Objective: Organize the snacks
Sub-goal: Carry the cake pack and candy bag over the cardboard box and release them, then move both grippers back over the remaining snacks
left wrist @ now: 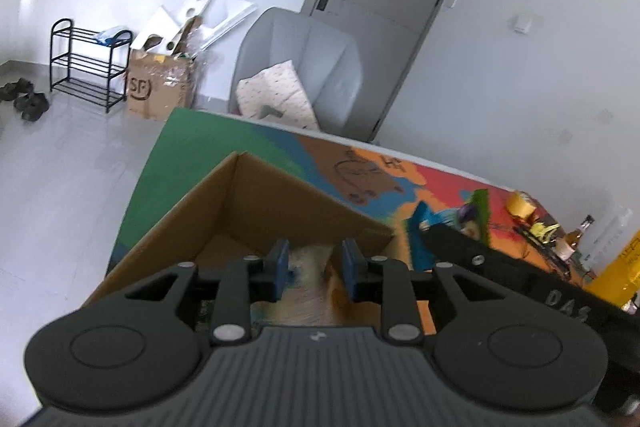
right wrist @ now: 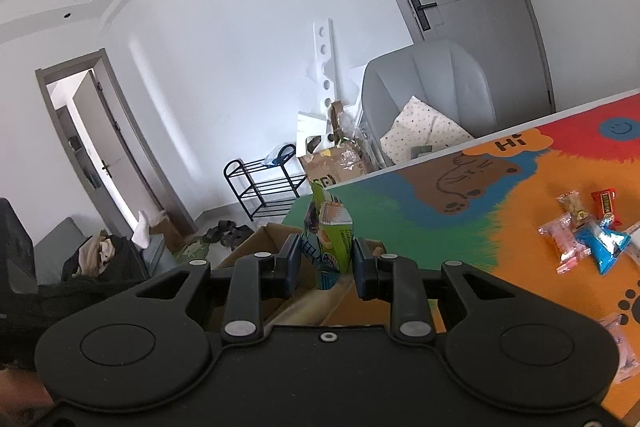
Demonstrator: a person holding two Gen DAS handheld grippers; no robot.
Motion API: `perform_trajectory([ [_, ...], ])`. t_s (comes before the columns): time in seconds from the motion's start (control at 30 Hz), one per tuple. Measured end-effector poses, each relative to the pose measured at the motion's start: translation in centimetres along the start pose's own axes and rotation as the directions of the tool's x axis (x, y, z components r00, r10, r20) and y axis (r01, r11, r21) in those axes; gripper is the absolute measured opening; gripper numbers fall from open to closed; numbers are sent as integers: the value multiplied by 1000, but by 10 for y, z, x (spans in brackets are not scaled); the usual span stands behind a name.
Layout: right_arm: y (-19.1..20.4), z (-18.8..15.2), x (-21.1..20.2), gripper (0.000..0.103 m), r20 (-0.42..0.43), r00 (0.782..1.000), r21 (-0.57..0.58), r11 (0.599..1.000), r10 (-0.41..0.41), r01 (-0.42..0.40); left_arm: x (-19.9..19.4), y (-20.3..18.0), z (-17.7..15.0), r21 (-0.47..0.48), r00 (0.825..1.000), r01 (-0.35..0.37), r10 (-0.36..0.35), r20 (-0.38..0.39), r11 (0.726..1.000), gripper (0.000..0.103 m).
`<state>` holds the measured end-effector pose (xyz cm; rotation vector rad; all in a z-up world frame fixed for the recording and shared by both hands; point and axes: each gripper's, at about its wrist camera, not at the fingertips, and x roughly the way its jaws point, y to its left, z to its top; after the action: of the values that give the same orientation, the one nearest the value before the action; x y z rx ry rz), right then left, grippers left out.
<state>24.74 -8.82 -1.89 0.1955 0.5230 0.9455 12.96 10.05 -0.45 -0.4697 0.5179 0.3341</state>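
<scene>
An open cardboard box [left wrist: 280, 195] stands at the green corner of a colourful play mat [left wrist: 360, 163]. My left gripper [left wrist: 315, 267] hovers over the box, its blue pads a narrow gap apart. Something pale and blurred fills that gap, and I cannot tell whether it is held. My right gripper [right wrist: 326, 263] is shut on a green snack packet [right wrist: 330, 227], upright just beside the box rim [right wrist: 260, 239]. The left wrist view shows the same packet [left wrist: 480, 207] at the right. Loose snacks lie on the orange part of the mat: a pink packet [right wrist: 564, 239], a blue one [right wrist: 604, 245], a red one [right wrist: 606, 207].
The table's edge runs close behind the box, with floor beyond. A grey armchair [left wrist: 304, 67], a taped floor carton [left wrist: 160, 87] and a black shoe rack [left wrist: 88, 67] stand by the wall. A yellow tape roll [left wrist: 520, 205] and a bottle [left wrist: 576, 239] sit far right.
</scene>
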Motion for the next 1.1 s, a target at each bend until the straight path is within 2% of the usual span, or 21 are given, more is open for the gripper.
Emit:
perform_trajectory([
  [0.1,4,1,3,25,-4,1000,-4,1000,5,-5,-3,4,0,8,1000,-4,4,3,1000,27],
  [0.27,14,2,11,25,-9,1000,-15,1000,17,-17,-14,9,4,19,999,-20,20,37,1000,42],
  [0.5,21,4,26,26,-15,999,1,999,43,-43,-27,21,7,9,997,-42,41,67,999,52],
  [0.57,19,3,31,34,-30,997,33,997,66,-65,-28,23,8,10,996,-49,49,74,999,57],
  [0.7,13,0,30,39,-44,997,55,996,69,-67,-30,26,10,9,995,-60,59,78,998,66],
  [0.77,10,-1,25,43,-39,997,63,996,61,-58,-30,24,9,16,995,-58,57,83,998,74],
  [1.1,-16,-5,-7,53,-16,1000,108,994,-14,15,-27,-10,-5,90,997,-19,12,75,996,87],
])
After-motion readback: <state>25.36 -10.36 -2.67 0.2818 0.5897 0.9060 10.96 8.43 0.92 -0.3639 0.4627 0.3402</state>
